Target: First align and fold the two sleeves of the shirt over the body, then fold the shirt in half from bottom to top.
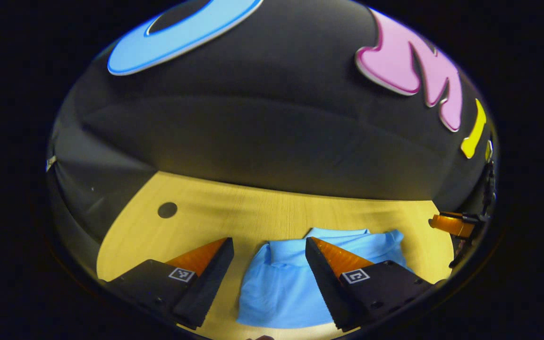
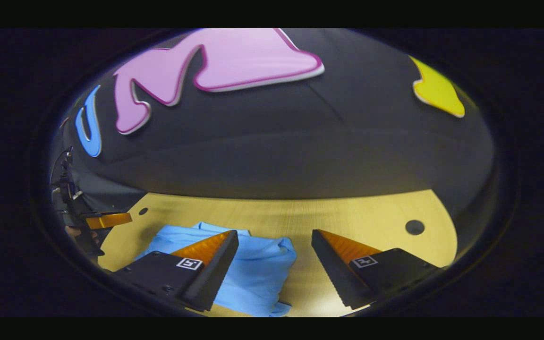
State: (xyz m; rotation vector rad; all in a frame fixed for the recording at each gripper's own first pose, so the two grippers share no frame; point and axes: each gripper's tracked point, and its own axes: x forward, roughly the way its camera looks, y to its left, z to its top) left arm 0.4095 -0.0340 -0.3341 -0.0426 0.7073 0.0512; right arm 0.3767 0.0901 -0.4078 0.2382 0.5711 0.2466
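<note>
In the left gripper view the left gripper hangs with its jaws spread wide, nothing between them but air. The blue shirt lies bunched on the wooden table just beyond. Same deal in the right gripper view – right gripper gaping, shirt off to its left side (looks crumpled). Farther back, the black cloth wall.

Left tongs and right tongs gape wide (apparently gripping nothing), held level.
</note>
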